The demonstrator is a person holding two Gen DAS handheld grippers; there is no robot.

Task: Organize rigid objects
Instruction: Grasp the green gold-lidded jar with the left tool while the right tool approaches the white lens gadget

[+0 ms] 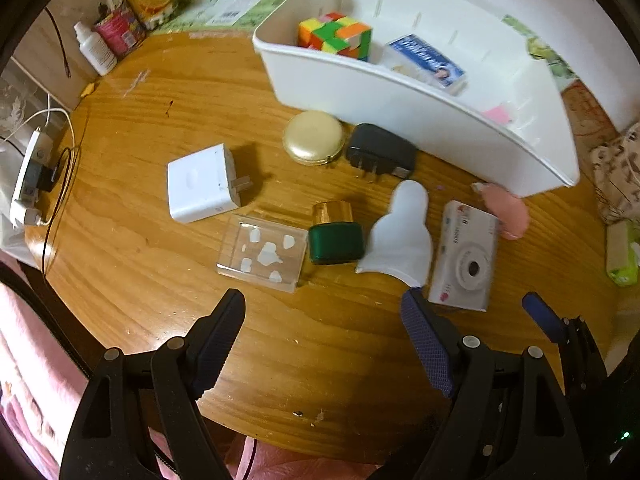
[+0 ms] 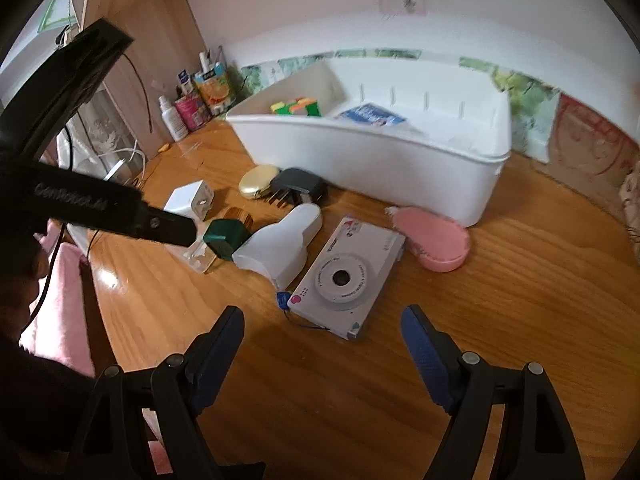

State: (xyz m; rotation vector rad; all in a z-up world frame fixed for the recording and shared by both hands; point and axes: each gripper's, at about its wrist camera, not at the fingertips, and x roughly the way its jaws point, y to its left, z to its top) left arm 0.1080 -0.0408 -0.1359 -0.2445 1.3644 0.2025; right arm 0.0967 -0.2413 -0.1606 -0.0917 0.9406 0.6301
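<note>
A white bin (image 1: 400, 100) (image 2: 360, 160) at the back of the wooden table holds a colourful cube (image 1: 336, 36) and a blue-labelled box (image 1: 428, 62). In front lie a white charger (image 1: 200, 184), a gold compact (image 1: 314, 138), a black plug adapter (image 1: 380, 154), a clear case (image 1: 264, 254), a green bottle with gold cap (image 1: 334, 234), a white bottle-shaped piece (image 1: 400, 236), a white camera (image 1: 466, 256) (image 2: 348, 276) and a pink case (image 2: 436, 240). My left gripper (image 1: 324, 340) is open and empty near the table's front edge. My right gripper (image 2: 322, 350) is open and empty just before the camera.
Bottles and cartons (image 1: 120, 20) stand at the back left corner. A white power strip with cables (image 1: 28, 184) lies off the table's left edge. A green pack (image 1: 622, 252) sits at the far right. Pink cloth (image 1: 24, 340) lies below the front edge.
</note>
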